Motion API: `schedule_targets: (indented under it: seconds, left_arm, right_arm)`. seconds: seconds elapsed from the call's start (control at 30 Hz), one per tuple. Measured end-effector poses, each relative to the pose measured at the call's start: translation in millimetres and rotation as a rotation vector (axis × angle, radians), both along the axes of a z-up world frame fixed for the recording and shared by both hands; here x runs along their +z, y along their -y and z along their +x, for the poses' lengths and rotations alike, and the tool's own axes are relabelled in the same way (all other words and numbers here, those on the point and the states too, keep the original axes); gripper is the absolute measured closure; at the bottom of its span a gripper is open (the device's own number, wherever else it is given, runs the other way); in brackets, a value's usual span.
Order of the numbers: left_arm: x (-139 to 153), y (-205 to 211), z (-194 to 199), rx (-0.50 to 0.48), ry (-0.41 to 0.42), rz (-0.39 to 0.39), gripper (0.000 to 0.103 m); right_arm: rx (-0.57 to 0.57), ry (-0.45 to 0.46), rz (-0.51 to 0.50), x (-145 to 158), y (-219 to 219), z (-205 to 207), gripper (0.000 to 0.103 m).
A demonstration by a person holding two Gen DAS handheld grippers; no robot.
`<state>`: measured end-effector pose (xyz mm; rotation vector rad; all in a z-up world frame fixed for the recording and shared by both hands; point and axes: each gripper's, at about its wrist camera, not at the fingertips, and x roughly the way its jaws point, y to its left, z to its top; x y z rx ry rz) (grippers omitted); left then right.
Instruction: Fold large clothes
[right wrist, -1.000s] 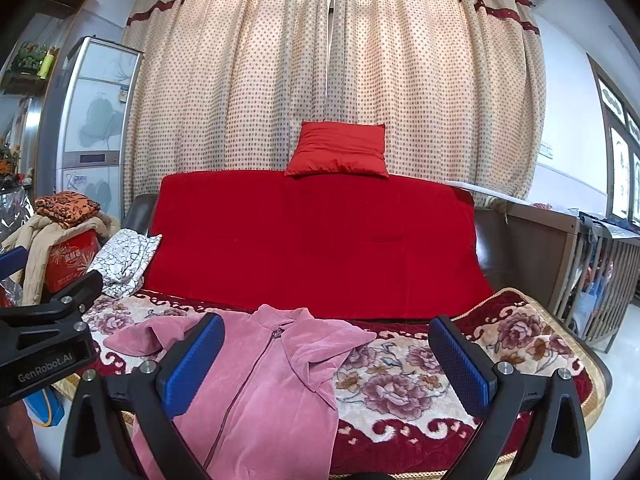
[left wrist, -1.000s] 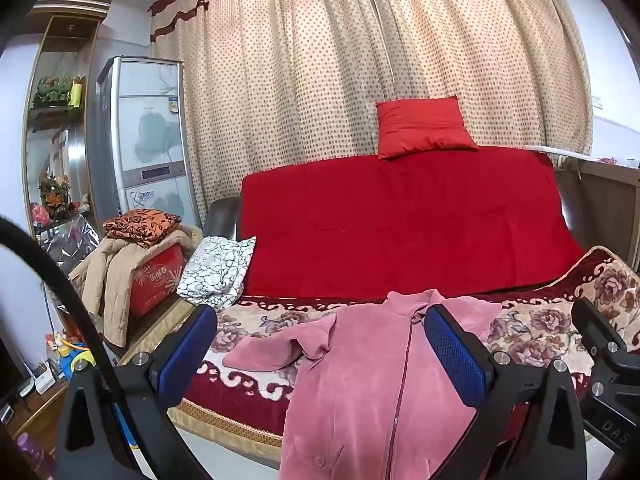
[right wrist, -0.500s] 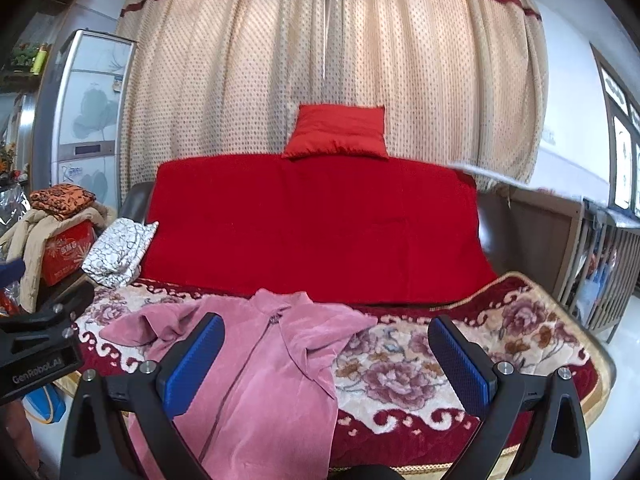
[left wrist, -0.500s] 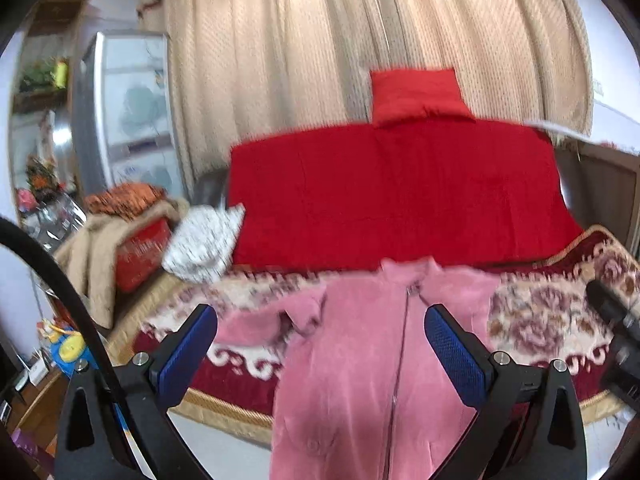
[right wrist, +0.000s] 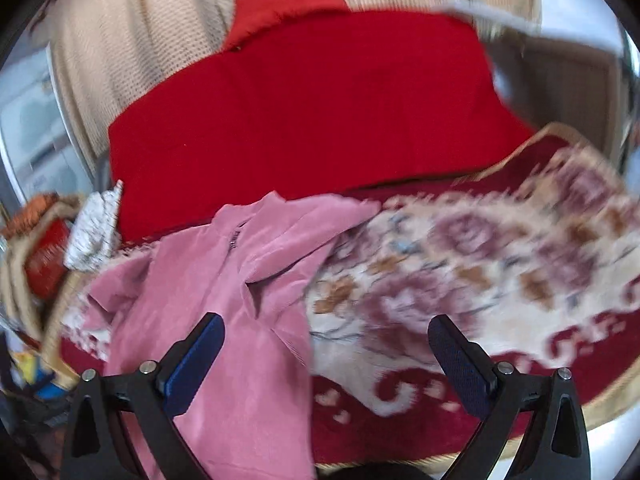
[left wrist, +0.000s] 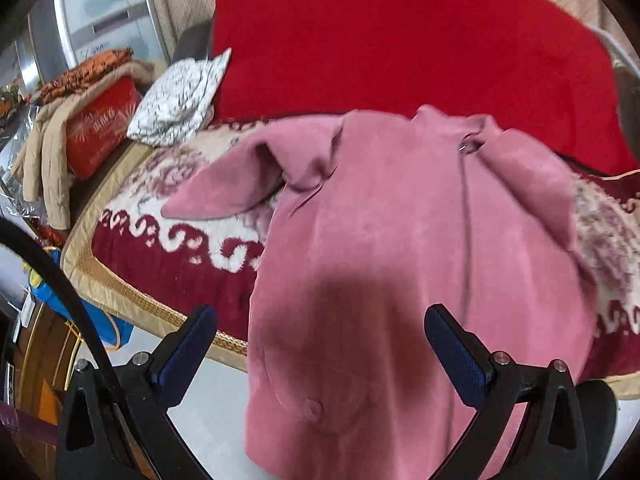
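**Sofa with pink jacket, both grippers above the front edge**

Setting: a living room sofa, its seat covered by a floral cream-and-maroon woven seat cover (left wrist: 132, 200) with a tan braided border, photographed from two wrist cameras; the right wrist view is motion-blurred.

Nearest: left gripper (left wrist: 320, 344), black frame with blue ribbed pads, fingers spread wide and empty, poised over the lower body of the garment, which carries a dark shadow there. Right gripper (right wrist: 326, 350), same build, fingers likewise spread and holding nothing; its left pad (right wrist: 196, 360) lies over the jacket's edge, its right pad over the bare seat cover.

Task item: one pink velvety zip-front jacket (left wrist: 400, 240), lying front-up on the seat, collar toward the backrest, hem hanging over the sofa's front edge. One sleeve lies folded out sideways on the seat cover toward the left end; the other shoulder is bunched on the right.

Behind: plain red throw (left wrist: 400, 40) draped over the backrest.

Left end of sofa: white cloth with black mottled print (left wrist: 180, 96), crumpled. Beside it, a red box (left wrist: 100, 128) with a beige quilted coat (left wrist: 44, 160) draped over it and an orange-and-black patterned fabric (left wrist: 84, 72) on top.

Farthest: beige dotted curtain (right wrist: 104, 60) and a silver cabinet (left wrist: 100, 12) with glass front.
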<state>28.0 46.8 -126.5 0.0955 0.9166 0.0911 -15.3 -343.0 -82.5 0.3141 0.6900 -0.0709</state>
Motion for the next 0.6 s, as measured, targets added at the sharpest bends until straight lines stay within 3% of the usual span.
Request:
schedule_targets:
  seconds: [0.23, 0.37, 0.47, 0.6]
  left_arm:
    - [-44.8, -12.1, 43.9, 0.035, -0.090, 0.032, 0.000]
    - [-63.9, -10.1, 62.7, 0.015, -0.118, 0.065, 0.000]
    - [-75.6, -4.5, 70.7, -0.005, -0.136, 0.093, 0.000]
    - [-80.3, 1.2, 75.5, -0.043, -0.124, 0.106, 0.000]
  right_arm:
    - [0.025, 0.007, 0.340, -48.7, 39.9, 92.4, 0.001]
    - [-0.010, 0.006, 0.497, -74.5, 59.9, 148.9, 0.017]
    - [-0.068, -0.031, 0.601, -100.4, 81.4, 191.9, 0.021]
    - [-0.146, -0.072, 0.677, -127.1, 102.4, 224.0, 0.032]
